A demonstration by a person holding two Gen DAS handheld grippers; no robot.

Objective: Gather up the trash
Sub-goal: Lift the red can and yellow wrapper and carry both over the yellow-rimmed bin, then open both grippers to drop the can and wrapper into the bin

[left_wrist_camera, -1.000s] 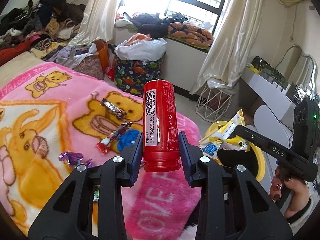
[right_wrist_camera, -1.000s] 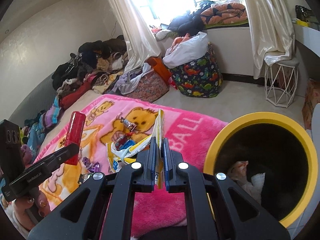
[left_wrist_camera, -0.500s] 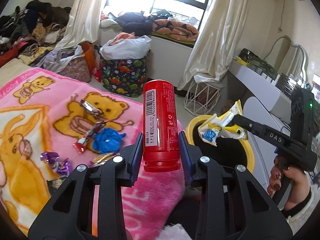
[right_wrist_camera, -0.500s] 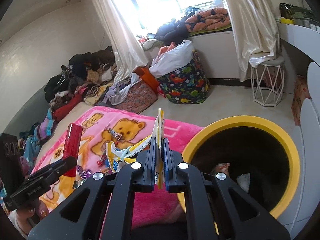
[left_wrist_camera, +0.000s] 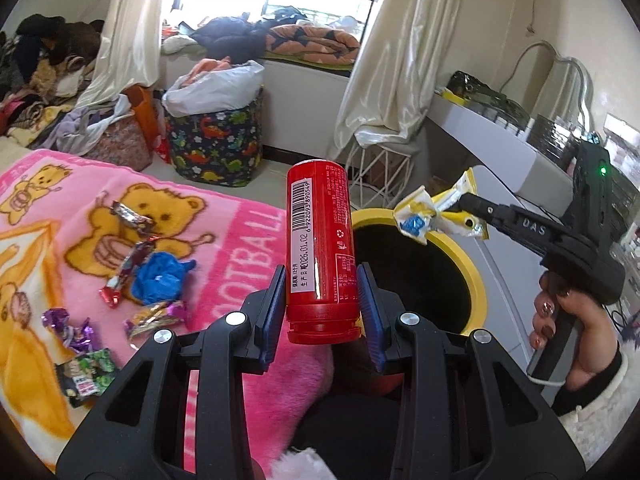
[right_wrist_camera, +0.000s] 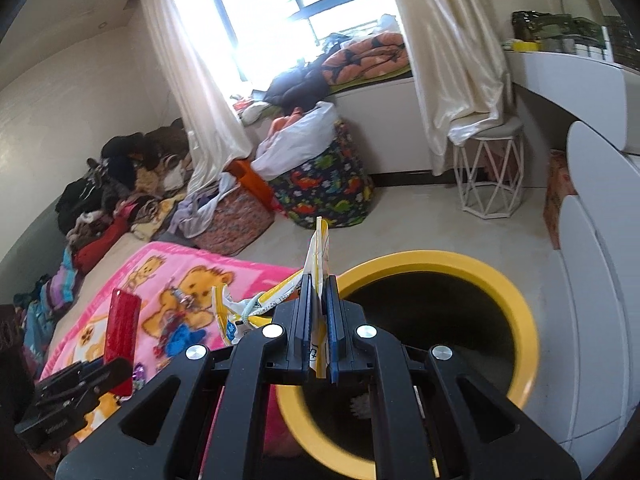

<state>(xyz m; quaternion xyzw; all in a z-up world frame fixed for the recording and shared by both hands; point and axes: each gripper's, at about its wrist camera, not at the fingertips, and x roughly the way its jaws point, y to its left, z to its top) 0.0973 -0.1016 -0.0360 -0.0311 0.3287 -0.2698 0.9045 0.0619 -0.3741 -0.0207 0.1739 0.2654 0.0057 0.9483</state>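
- Here, the left tongs (left_wrist_camera: pixel 322 304) clamp an upright red can (left_wrist_camera: pixel 321 248), the yellow-rimmed bin (left_wrist_camera: pixel 470 268) just right of it.
- Right tongs (right_wrist_camera: pixel 319 316) pinch a yellow wrapper (right_wrist_camera: pixel 319 248) above the bin's near rim (right_wrist_camera: pixel 436 258).
- Loose wrappers (left_wrist_camera: pixel 132 276) lie on the blanket (left_wrist_camera: pixel 240 236), left of both tongs.

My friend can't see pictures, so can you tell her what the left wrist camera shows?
The left gripper holds a red can upright between its jaws, beside a yellow-rimmed bin. The right gripper holds a crumpled yellow wrapper over the bin. More wrappers lie on a pink teddy-bear blanket to the left.
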